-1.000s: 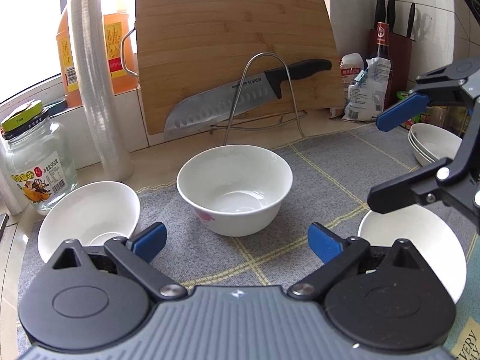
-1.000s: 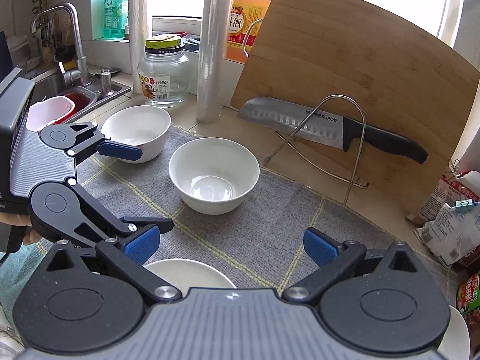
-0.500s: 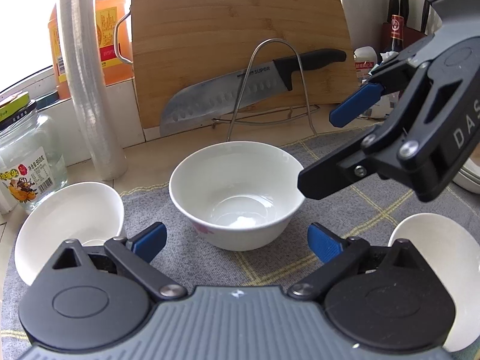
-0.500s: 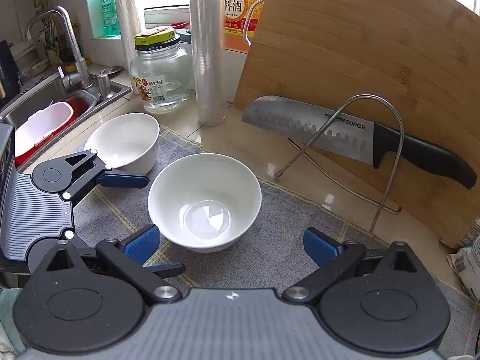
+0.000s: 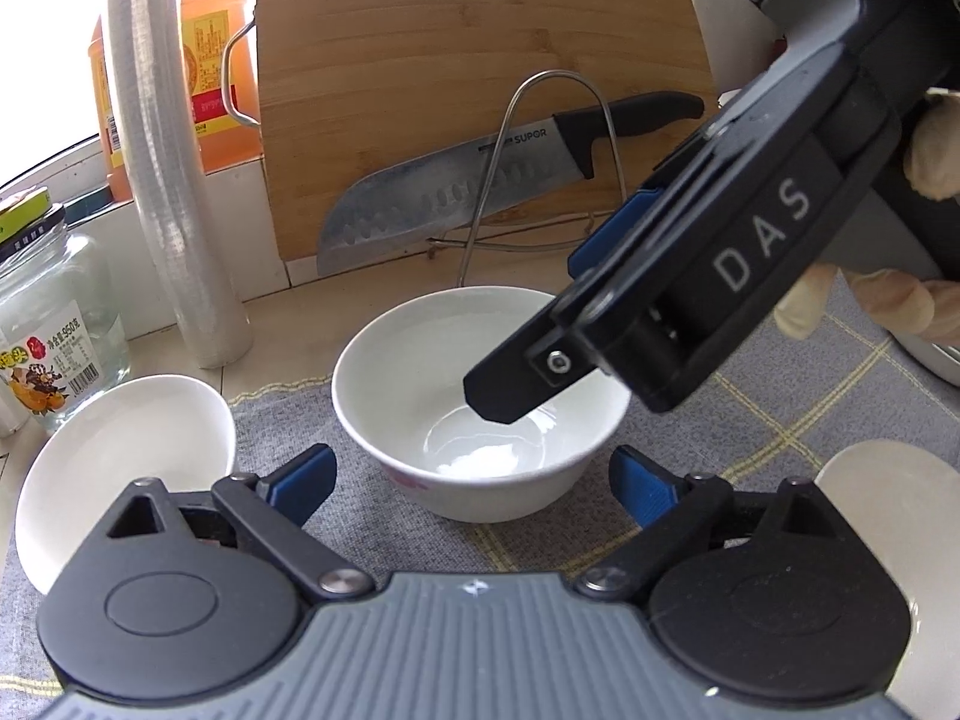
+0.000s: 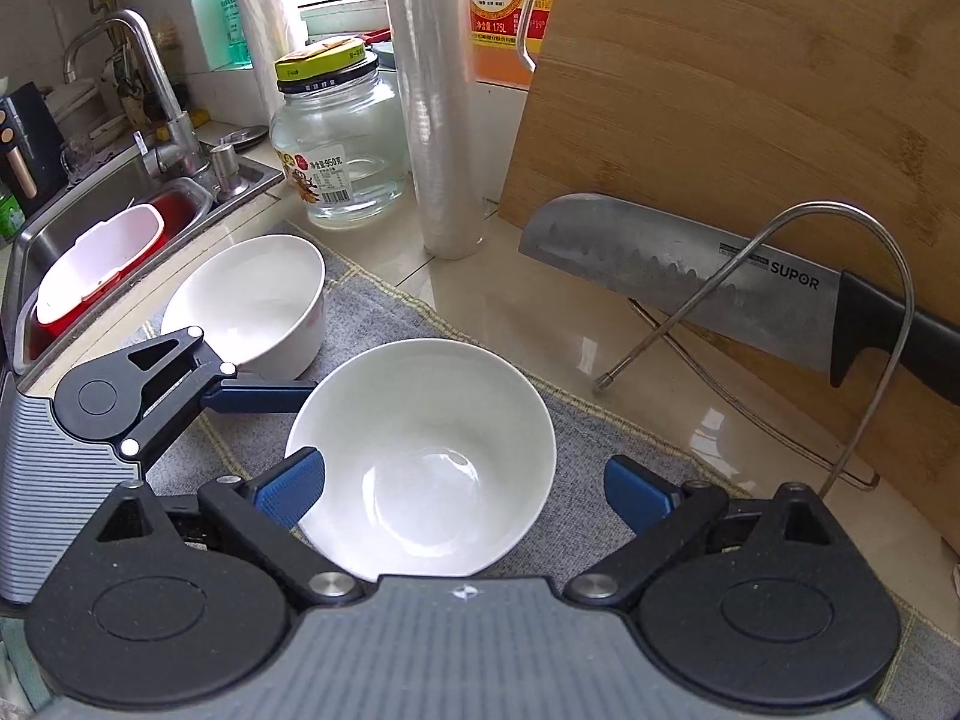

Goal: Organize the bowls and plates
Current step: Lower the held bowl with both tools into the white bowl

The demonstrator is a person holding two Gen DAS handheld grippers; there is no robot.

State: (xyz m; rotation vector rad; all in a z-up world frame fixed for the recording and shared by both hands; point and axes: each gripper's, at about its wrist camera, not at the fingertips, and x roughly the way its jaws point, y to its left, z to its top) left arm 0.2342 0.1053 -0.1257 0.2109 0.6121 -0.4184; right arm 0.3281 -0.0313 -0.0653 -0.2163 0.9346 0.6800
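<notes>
While glossy and white, sits upright mid-mat (image 6: 384, 324), this bowl (image 6: 432, 456), between the right gripper (image 6: 465, 486) pads, jaws apart, just narrowing. Only from the left gripper (image 5: 471, 483), likewise apart and narrowing: pink print low on its wall.

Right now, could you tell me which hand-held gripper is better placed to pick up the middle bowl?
Right. The right hand-held gripper already straddles the middle bowl, open jaws closing; the left hand-held gripper waits short of it.

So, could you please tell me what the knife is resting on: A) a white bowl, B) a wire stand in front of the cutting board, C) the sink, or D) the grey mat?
B: the knife lies across the wire stand, leaning against the upright cutting board.
</notes>
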